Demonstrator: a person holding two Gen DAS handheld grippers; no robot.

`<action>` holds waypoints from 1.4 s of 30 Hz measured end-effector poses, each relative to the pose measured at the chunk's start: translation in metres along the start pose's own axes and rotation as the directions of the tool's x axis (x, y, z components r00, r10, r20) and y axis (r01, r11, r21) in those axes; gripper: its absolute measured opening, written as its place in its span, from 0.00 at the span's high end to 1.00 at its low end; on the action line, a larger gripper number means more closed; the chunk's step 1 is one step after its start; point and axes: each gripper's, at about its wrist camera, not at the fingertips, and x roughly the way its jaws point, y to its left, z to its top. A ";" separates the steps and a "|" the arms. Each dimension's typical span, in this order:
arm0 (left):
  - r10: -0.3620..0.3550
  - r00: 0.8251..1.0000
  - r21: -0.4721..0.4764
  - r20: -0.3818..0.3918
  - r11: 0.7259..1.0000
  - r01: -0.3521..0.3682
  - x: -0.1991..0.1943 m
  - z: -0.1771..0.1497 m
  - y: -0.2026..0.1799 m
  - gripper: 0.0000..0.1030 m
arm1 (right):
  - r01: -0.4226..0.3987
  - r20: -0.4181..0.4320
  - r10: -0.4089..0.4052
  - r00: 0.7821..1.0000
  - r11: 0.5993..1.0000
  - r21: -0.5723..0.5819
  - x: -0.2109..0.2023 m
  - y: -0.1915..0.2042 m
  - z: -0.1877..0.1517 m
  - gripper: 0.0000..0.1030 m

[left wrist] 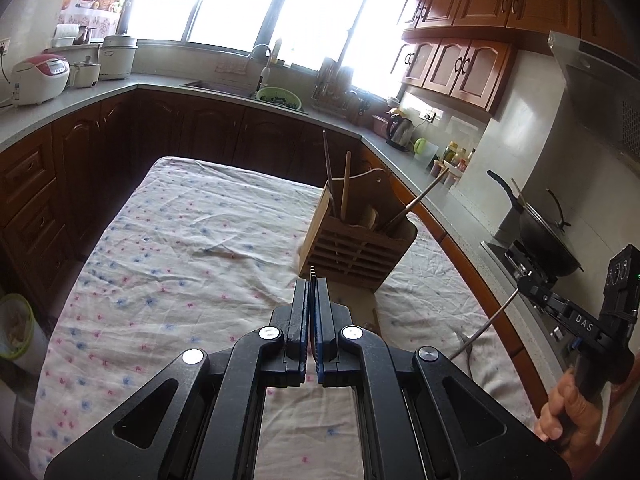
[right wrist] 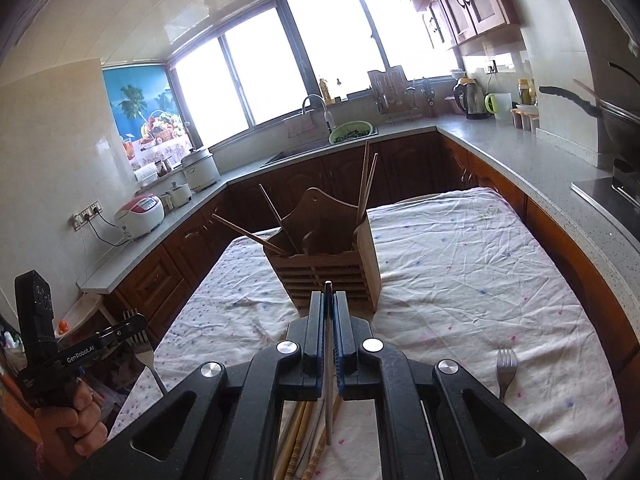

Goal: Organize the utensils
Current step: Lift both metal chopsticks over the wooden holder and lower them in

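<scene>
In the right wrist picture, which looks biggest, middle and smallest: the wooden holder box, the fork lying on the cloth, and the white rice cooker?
1. Wooden holder, clearly biggest.
2. Rice cooker.
3. Fork on the cloth, smallest.

That is only how they look here: the cooker sits far back on the counter, so it is probably bigger than it seems.

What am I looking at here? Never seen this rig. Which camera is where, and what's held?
No robot: a person carries a hand-held gripper in each hand, each with a fisheye camera looking along its two fingers. The left wrist view shows the left hand-held gripper shut on a fork. The right wrist view shows the right hand-held gripper shut on a thin metal utensil; I cannot tell which kind. On the flowered cloth stands a wooden holder containing chopsticks. A loose fork and more chopsticks lie on the cloth.
</scene>
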 end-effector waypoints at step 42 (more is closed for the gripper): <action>0.155 0.896 0.021 0.416 0.984 -0.179 0.085 0.133 -0.057 0.98 | -0.008 0.269 0.012 0.963 1.000 -0.015 0.022 -0.004 0.118 0.96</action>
